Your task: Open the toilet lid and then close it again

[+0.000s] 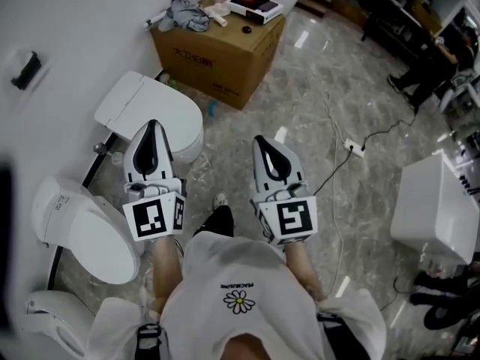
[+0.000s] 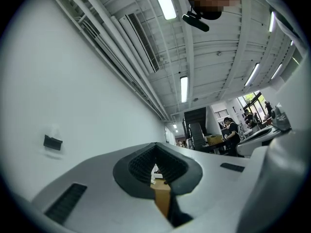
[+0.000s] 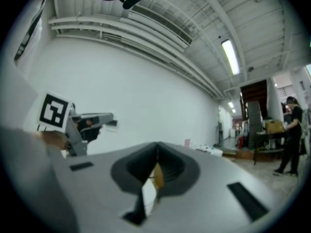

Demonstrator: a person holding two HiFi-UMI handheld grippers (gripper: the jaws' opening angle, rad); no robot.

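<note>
Three white toilets stand along the left wall in the head view, all with lids down. The far toilet lies partly under my left gripper. A second toilet is beside my left hand, and a third toilet shows at the bottom left. My left gripper is shut and holds nothing. My right gripper hangs over the marble floor, also shut and empty. The gripper views show only wall, ceiling and the room beyond; the right gripper view catches the left gripper.
A cardboard box with cloth and small items on top stands behind the far toilet. A power strip with cables lies on the floor to the right. A white cabinet stands at the right edge. People work at desks far back.
</note>
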